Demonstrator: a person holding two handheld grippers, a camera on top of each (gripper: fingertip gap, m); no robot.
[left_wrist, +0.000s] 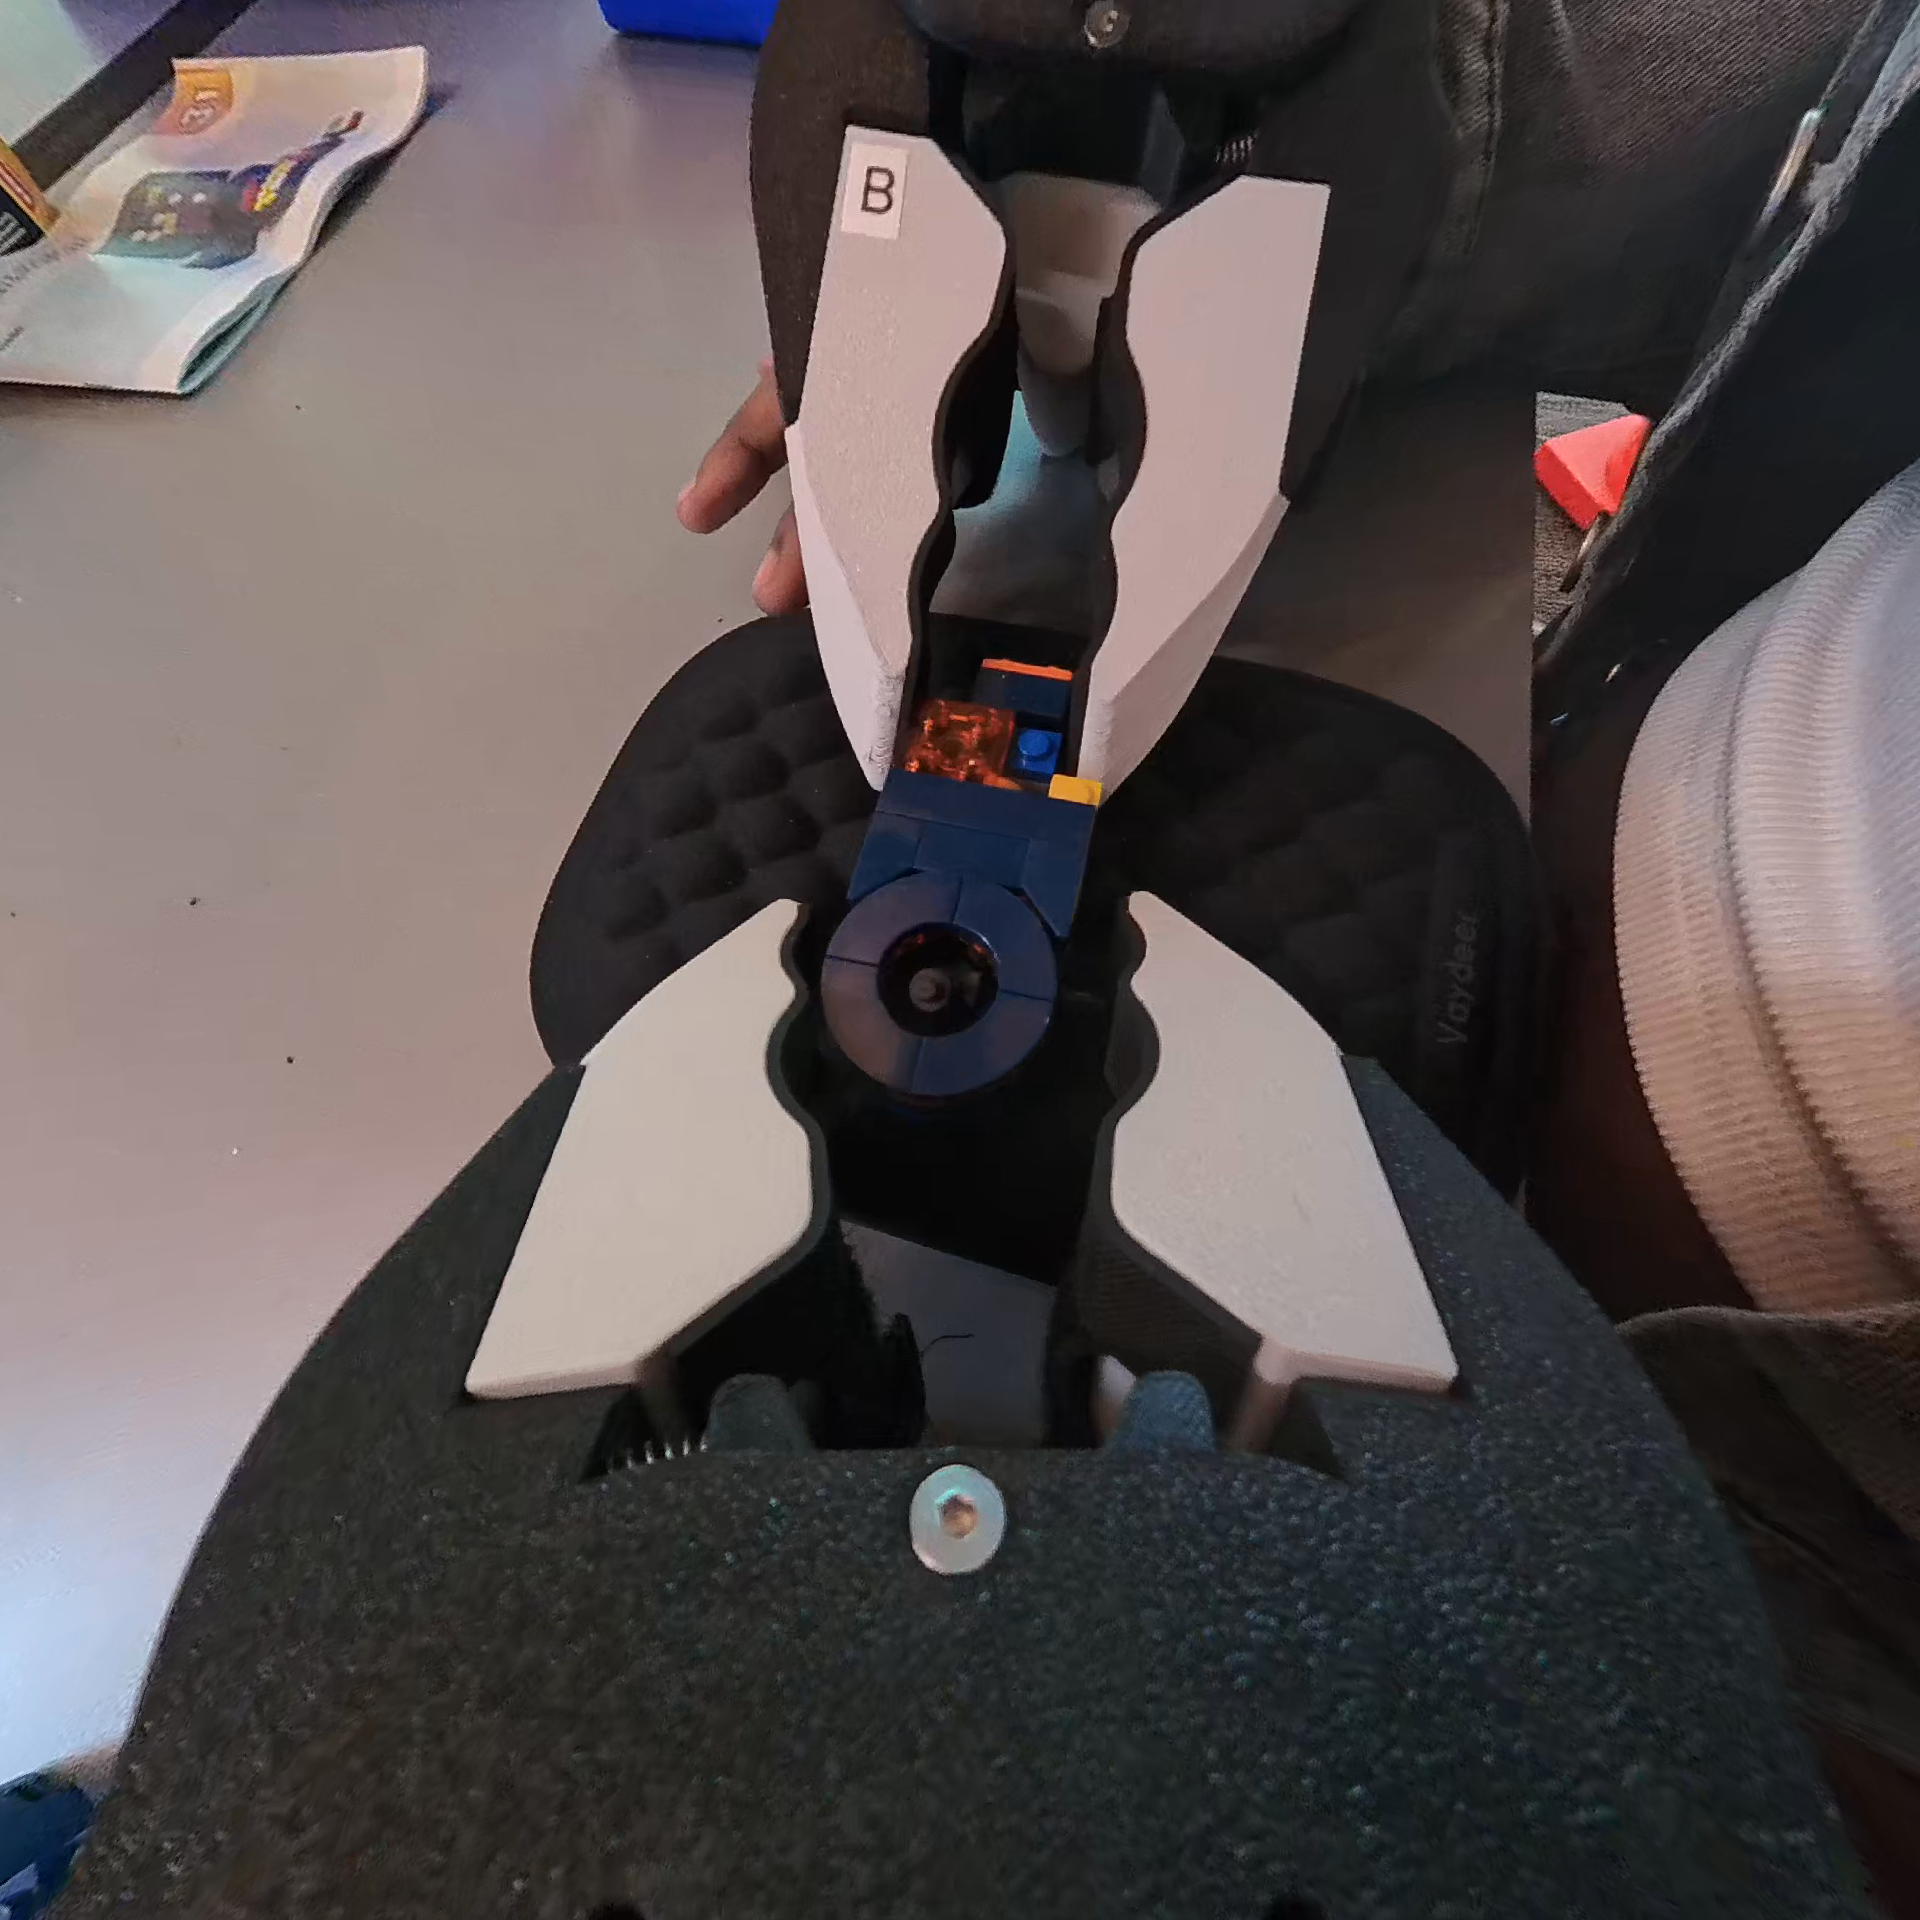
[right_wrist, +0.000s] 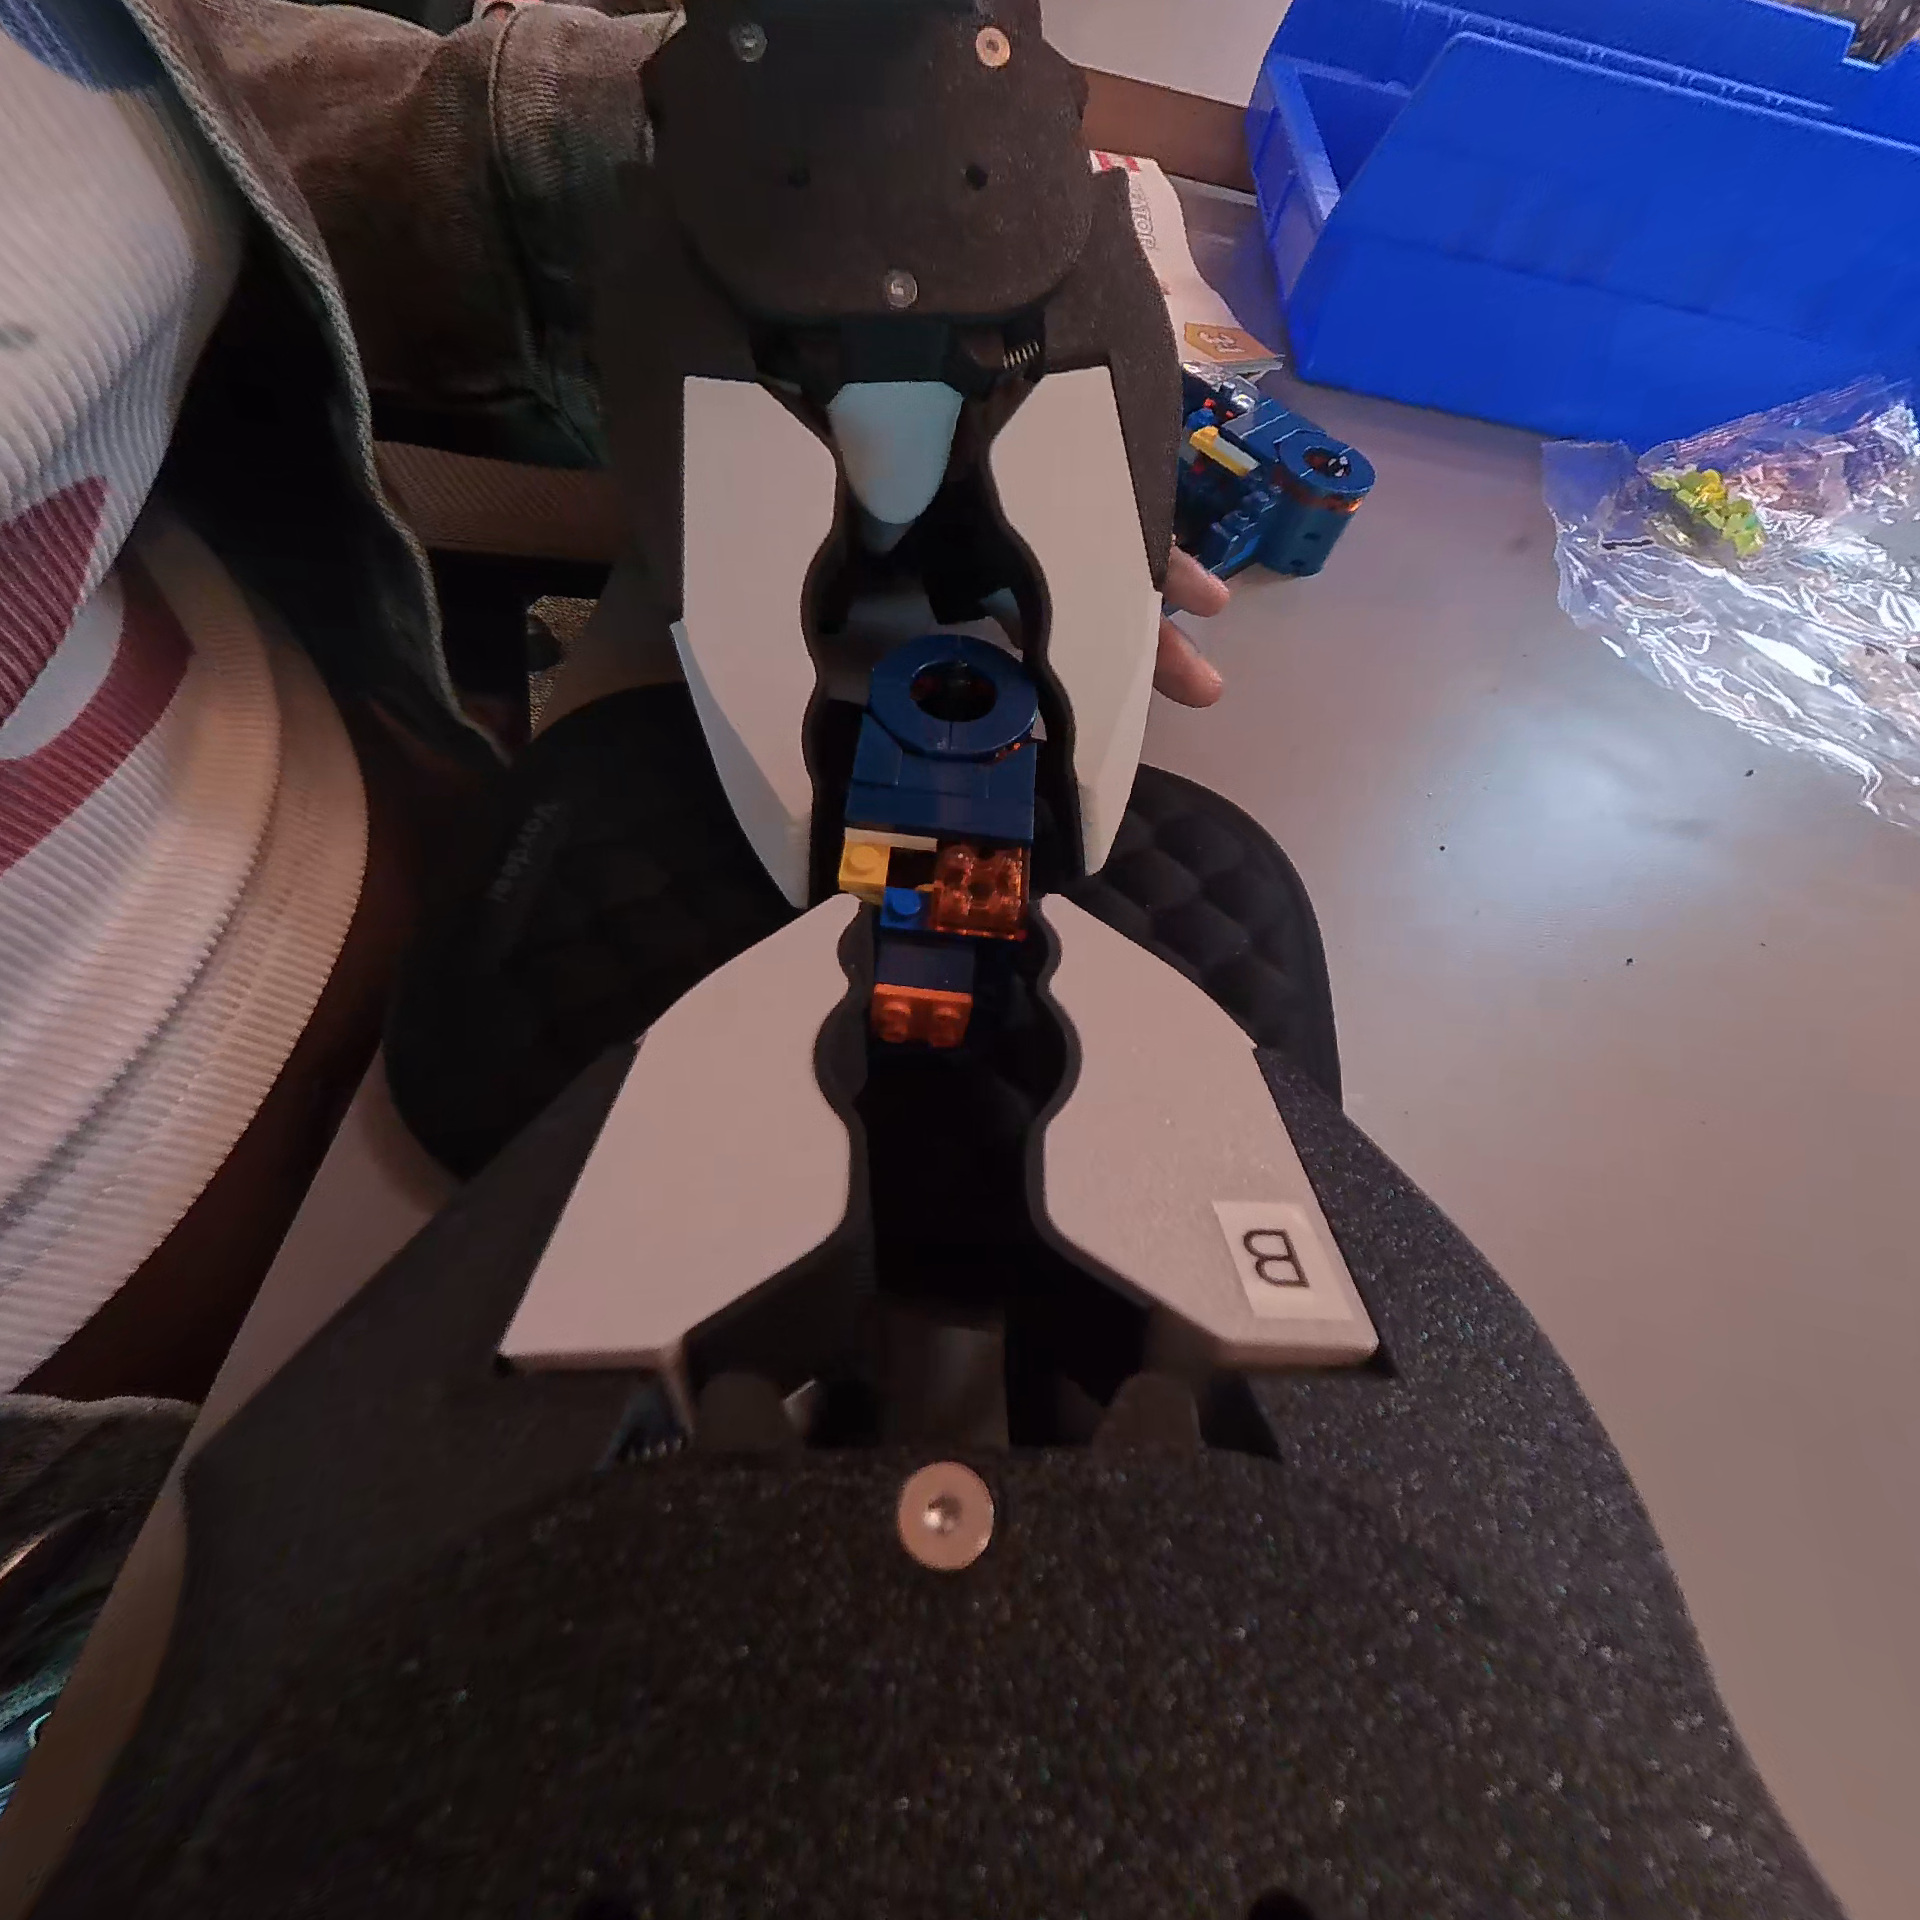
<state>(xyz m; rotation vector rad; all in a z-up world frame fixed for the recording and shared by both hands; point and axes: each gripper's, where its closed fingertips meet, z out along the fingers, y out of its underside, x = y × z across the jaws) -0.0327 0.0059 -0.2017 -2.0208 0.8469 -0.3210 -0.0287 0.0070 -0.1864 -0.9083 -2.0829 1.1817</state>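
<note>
A glossy blue brick assembly was pinched lengthwise between both claws, its ringed cylinder inside the left claw, its studded orange end inside the right claw.

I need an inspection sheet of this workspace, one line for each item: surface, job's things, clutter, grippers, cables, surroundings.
Surface: grey table, small dark specks; black quilted pad under the grippers.
Job's things: blue brick model with orange and yellow parts, held between both grippers.
Clutter: second brick model, plastic bag, booklet, red piece.
Grippers: left gripper around the model's round end; right gripper shut on its other end.
Cables: nothing seen.
Surroundings: blue bins; a person's sleeve.
</note>
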